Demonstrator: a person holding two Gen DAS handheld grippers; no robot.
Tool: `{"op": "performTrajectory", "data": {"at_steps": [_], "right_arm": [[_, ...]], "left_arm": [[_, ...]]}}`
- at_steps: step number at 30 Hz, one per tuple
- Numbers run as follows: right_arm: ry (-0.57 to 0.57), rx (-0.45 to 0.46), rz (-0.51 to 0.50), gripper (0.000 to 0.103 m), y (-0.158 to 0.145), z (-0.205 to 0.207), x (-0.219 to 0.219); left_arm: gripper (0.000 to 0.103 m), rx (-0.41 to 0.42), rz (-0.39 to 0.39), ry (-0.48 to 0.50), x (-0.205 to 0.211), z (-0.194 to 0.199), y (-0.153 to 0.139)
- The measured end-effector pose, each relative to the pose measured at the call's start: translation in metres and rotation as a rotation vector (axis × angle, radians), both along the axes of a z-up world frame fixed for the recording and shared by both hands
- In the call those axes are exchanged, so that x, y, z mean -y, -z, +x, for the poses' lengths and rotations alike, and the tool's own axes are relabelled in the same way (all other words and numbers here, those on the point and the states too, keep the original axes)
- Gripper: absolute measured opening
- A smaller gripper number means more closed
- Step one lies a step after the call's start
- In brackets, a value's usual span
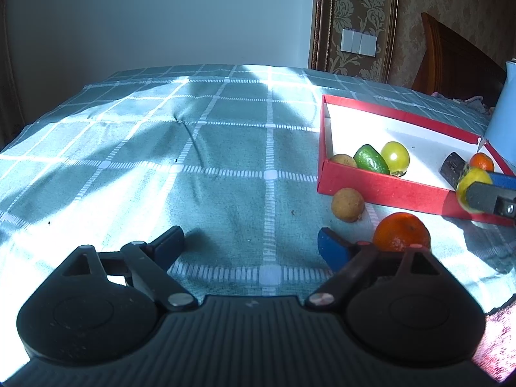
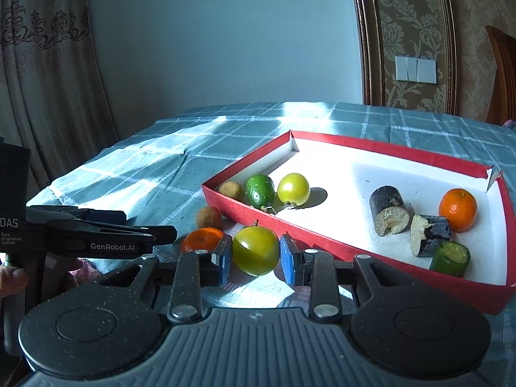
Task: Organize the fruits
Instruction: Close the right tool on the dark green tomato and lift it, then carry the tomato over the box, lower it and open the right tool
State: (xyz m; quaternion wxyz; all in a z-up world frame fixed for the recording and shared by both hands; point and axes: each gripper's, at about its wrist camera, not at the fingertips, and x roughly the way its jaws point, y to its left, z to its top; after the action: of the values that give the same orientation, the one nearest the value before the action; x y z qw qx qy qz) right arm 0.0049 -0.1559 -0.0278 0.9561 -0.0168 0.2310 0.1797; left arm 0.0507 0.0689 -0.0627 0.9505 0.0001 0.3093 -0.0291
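My right gripper [image 2: 256, 253] is shut on a round yellow-green fruit [image 2: 256, 251], held just above the cloth in front of the red box [image 2: 467, 293]. In the left wrist view the same fruit [image 1: 467, 182] shows at the right edge, over the box's near wall [image 1: 387, 190]. My left gripper [image 1: 251, 245] stands open over bare cloth with nothing between its fingers. A mandarin [image 1: 403, 232] lies just right of its right finger, and a small brown fruit [image 1: 347, 204] lies beyond that, next to the box. Inside the box are a brown fruit [image 2: 230, 191], a green fruit [image 2: 259, 190], a yellow-green fruit [image 2: 293, 189] and a mandarin [image 2: 458, 214].
The box also holds two dark cut pieces [image 2: 388, 214] and a green cut piece [image 2: 450, 258]. A checked teal cloth [image 1: 193, 167] covers the table. A pale blue vessel [image 1: 503, 113] stands behind the box's right end. A hand [image 2: 13, 282] holds the left gripper's handle.
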Motion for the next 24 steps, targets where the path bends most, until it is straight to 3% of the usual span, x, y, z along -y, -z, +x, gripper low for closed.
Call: {"op": "performTrajectory", "data": {"at_steps": [3,7,12,16,24], "right_arm": [[0.112,0.125,-0.141,0.031,-0.013,0.002,0.001],[0.232,0.135,-0.254,0.031,-0.01,0.038,0.014],[0.315,0.09,-0.279,0.031,-0.006,0.081,0.028],[0.357,-0.016,-0.224,0.031,0.003,0.117,0.041],[0.394,-0.091,-0.192,0.033,0.017,0.132,0.051]], "left_arm": [[0.089,0.0,-0.002,-0.001,0.0,0.0,0.0],[0.089,-0.001,0.002,-0.002,0.001,0.0,0.001],[0.089,-0.005,0.015,-0.001,0.002,0.001,0.001],[0.089,-0.005,0.007,-0.001,0.001,0.001,0.001],[0.091,-0.008,0.013,0.004,0.002,0.001,0.001]]}}
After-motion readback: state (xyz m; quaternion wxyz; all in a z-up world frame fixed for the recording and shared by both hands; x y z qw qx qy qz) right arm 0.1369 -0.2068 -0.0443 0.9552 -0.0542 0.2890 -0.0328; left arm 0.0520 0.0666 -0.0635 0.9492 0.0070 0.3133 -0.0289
